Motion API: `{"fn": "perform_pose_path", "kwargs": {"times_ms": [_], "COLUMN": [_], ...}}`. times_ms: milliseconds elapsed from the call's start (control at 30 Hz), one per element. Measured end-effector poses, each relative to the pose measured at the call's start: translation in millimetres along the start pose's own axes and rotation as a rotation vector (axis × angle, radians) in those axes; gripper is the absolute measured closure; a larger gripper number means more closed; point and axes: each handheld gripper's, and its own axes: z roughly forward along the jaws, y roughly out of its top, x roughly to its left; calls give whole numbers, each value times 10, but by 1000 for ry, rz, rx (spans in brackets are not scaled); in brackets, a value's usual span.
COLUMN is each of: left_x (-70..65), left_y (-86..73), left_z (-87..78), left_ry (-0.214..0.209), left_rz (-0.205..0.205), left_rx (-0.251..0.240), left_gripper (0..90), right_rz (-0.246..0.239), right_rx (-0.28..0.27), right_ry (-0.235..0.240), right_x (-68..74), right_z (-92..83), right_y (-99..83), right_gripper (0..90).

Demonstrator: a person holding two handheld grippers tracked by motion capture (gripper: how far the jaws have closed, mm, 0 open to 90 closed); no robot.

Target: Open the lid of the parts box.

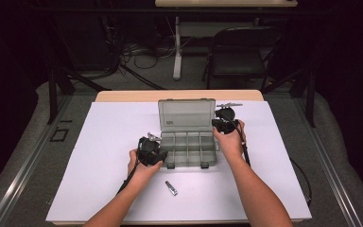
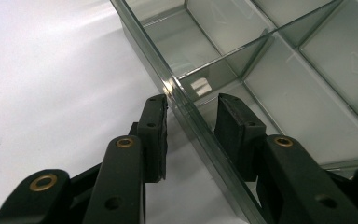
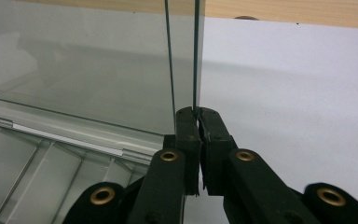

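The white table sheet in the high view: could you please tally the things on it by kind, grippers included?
Clear grey plastic compartment box with its lid raised: 1
Small silver metal cylinder: 1
Black two-jaw grippers, left gripper and right gripper: 2
Total: 4

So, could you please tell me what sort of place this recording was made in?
Probably a lab or workshop recording bay, not a home: a table with a white sheet under a compartment box, dark curtains around, loose cables on the floor and a folding chair behind.
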Motion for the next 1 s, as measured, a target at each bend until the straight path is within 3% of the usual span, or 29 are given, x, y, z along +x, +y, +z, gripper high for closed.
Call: {"fn": "perform_pose_path", "kwargs": {"times_ms": [700,1000], "left_x": [1,7], "left_y": [1,2], "left_z": [1,-1], "left_ry": [0,-4], "left_rz": [-4,-5], "left_rx": [0,3], "left_gripper": [637,638], "right_rz": [66,62], "right_rx": [0,14], "right_ry": [-3,-15], "right_x": [-26,-20], "right_z": [111,154], "right_y": [22,53], "right_gripper": [886,887]}}
